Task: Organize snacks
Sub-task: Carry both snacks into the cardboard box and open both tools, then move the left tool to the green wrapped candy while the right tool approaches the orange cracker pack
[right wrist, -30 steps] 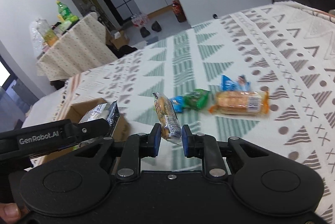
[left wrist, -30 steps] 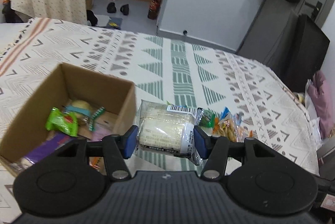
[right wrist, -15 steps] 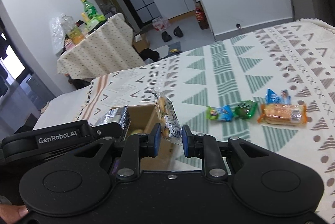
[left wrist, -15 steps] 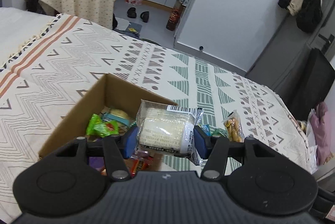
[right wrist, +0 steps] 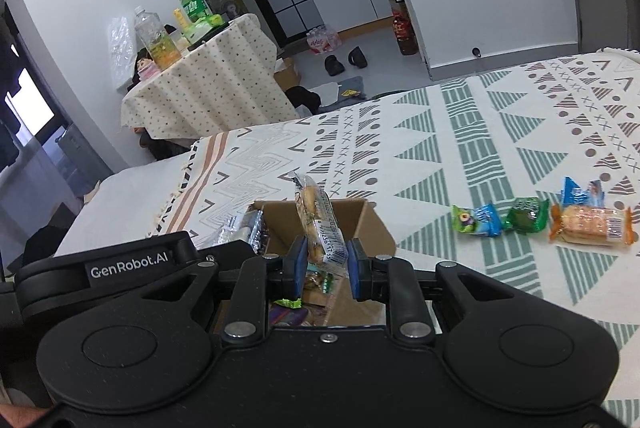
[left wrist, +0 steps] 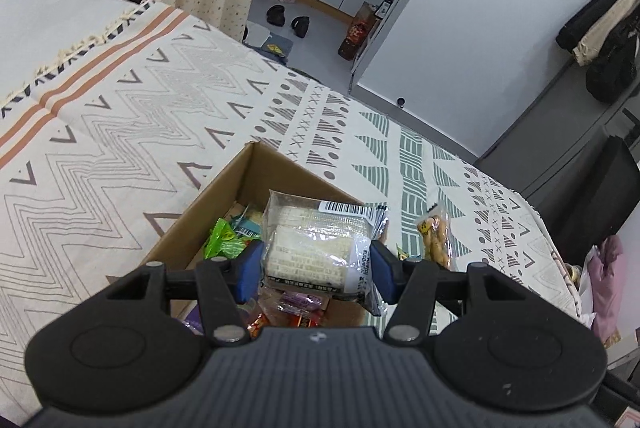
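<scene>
A clear cake pack (left wrist: pixel 316 252) was clenched in the left tongs (left wrist: pixel 315 270) and a biscuit pack (right wrist: pixel 320 232) in the right tongs (right wrist: pixel 323 270), both held above the cardboard box (right wrist: pixel 372 228) on the bed, where release was judged the next move.

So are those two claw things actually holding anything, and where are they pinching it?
Yes. The left gripper squeezes a clear-wrapped white cake packet across its sides. The right gripper pinches an upright clear bag of small biscuits by its lower end.
</scene>
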A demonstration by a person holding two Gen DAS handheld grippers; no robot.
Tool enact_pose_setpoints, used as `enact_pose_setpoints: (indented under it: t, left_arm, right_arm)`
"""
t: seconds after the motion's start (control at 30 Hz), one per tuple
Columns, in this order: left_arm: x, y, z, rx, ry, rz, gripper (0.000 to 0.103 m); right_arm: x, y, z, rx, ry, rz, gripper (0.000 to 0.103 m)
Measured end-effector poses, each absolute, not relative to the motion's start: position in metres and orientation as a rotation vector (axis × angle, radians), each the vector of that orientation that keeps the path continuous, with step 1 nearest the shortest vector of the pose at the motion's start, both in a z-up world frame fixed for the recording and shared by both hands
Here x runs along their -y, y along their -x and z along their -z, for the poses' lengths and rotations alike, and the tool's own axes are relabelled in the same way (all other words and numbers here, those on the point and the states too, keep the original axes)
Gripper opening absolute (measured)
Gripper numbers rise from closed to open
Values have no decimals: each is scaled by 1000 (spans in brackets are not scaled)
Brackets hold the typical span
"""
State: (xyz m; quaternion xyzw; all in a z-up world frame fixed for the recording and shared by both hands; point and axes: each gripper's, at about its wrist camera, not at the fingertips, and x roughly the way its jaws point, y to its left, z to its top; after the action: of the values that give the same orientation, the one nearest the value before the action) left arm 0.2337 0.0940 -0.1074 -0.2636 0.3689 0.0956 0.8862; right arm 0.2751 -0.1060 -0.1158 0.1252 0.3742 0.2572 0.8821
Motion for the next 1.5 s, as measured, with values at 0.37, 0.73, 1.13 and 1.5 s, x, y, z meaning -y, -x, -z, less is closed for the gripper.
enact_pose_setpoints:
  t: [0.37,0.73,1.13,1.5]
  left_arm:
    - [-120,-232,112,-762,627,-262,64]
    - [-129,-235,118,-785,648,-310,80]
    - [-101,-242,118,-811,594,-271,90]
    - [-49,-251,115,-806,482,-196,91]
  right_arm:
    - [82,-285,125,-805,-235,-525,21]
    - [83,-296,132,-827,-237,-466,45]
    - [137,-284,138,-830,-254,-367,57]
    - [197,-277,139,-816,-292,-301,64]
